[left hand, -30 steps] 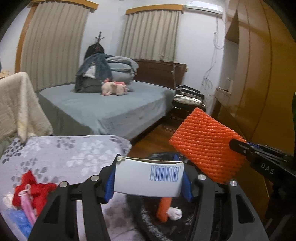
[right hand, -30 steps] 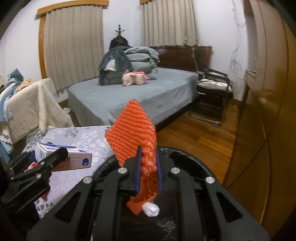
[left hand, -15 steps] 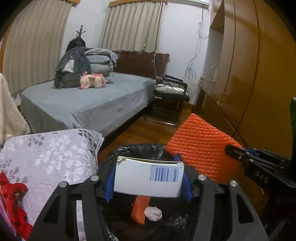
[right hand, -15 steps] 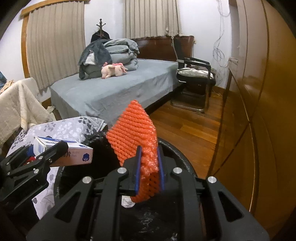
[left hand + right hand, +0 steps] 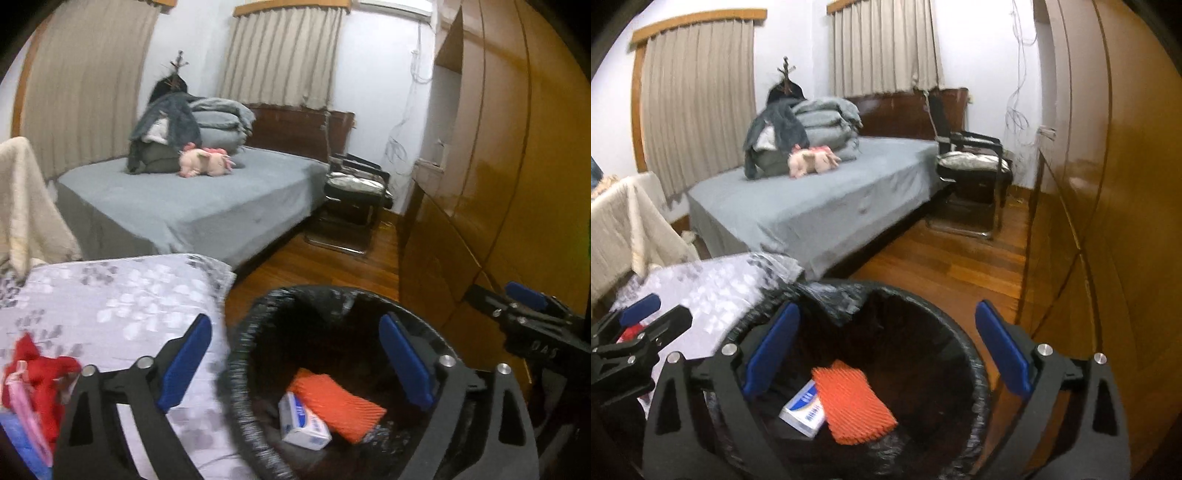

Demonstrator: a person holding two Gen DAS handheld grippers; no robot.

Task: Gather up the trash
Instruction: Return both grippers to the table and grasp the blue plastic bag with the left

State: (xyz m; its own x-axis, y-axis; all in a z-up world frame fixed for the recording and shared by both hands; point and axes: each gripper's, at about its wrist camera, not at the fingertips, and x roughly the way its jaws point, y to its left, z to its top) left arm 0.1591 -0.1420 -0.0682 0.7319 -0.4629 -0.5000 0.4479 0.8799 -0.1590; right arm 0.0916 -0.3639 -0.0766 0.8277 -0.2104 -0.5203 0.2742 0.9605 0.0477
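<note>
Release over the bin. The left gripper (image 5: 295, 363) and the right gripper (image 5: 886, 352) both hang above the round bin lined with a black plastic bag (image 5: 236, 354), each with its blue-padded jaws spread wide and nothing between them. At the bottom of the bin lie the small white cardboard box with blue print (image 5: 303, 424) and the orange ribbed foam-net sleeve (image 5: 338, 404), touching, the sleeve partly over the box (both well inside the rim, none hung on the liner). The step in hand appears to be the drop, here complete. To finish it well, lift each gripper straight up clear of the rim before swinging left toward the table under the grey floral cloth (image 5: 122, 295), where a red crumpled item (image 5: 40, 376) sits at the near left edge and is likely the next pickup.
</note>
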